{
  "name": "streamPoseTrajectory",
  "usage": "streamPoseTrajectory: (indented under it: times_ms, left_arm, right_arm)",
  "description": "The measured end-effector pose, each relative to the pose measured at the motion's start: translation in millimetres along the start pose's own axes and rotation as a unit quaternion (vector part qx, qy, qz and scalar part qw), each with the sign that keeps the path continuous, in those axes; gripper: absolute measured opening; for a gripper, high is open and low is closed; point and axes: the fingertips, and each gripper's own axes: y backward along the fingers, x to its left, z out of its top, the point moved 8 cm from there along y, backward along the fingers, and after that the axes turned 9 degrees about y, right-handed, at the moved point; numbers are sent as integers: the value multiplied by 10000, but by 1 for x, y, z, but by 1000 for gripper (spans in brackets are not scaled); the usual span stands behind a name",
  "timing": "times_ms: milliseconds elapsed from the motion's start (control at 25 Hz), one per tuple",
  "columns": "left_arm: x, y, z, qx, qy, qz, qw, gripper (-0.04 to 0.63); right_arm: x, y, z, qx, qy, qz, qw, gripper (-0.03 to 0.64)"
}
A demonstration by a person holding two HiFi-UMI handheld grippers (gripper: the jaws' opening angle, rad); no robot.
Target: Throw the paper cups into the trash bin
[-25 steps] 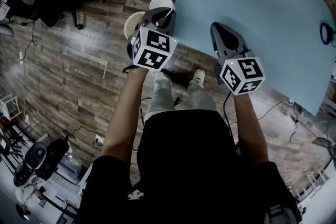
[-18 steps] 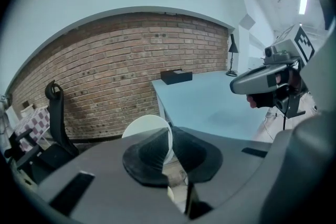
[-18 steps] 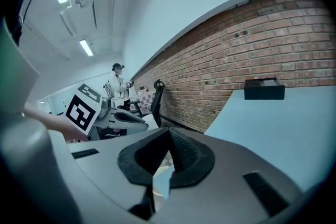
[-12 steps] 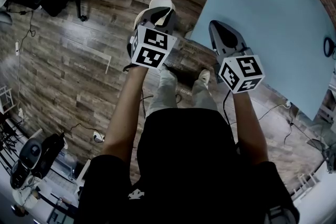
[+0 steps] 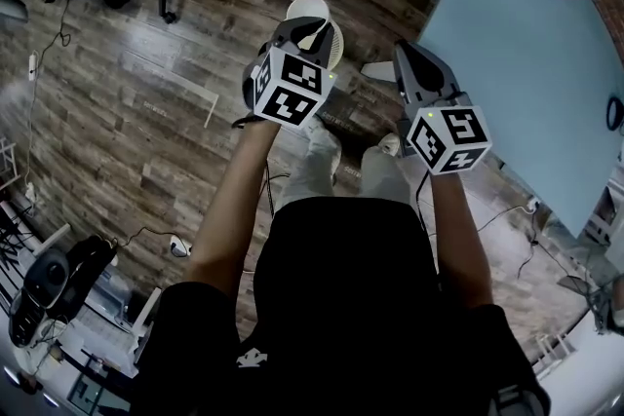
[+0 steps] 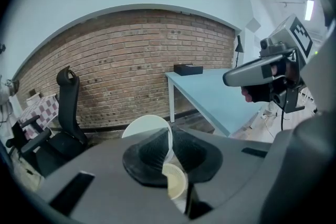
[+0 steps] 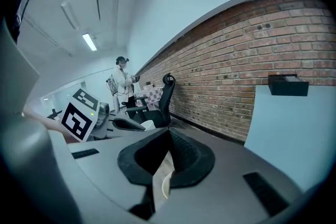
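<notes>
The left tool (image 5: pixel 312 26) is closed down on the thin wall of a white paper cup (image 6: pixel 144 126). Its two dark pads meet on the paper just right of the cup's round mouth, and that mouth faces back towards the camera in the left gripper view. Lower in the same gap, nearer the lens, is a smaller cream piece with a ribbed face (image 6: pixel 176 182); it looks like a second cup, though I can't say for sure. From the head view the white cup pokes out past the tool's tip, in the upper middle of the frame, over the wooden floor (image 5: pixel 146 93) and clear of the worktop.

The right tool (image 5: pixel 406 56) sits just right of centre, near the left one and level with it. Its pads are pressed together on a pale paper cup wall (image 7: pixel 161 178), seen edge on, with a curved rim showing at the bottom of the gap.

The light blue worktop (image 5: pixel 526 44) fills the upper right corner of the head view, and a black box (image 7: pixel 287 85) sits on it by the brick wall (image 6: pixel 131 60). A black office chair (image 6: pixel 68 113) stands at the left of the left gripper view. Another person in white (image 7: pixel 123 86) stands far back at the left of the right gripper view.
</notes>
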Motion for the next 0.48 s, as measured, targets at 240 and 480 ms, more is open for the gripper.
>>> streamPoseTrajectory:
  times_ms: [240,480]
  left_arm:
    - [16,2,-25,124,168,16,9998,29]
    - [22,-8,-44,241,403,31,9989,29]
  right_arm:
    - [22,-30,-2,65,-31,178,9998,5]
    - [27,-50,-8,163,-27,334,9993,3]
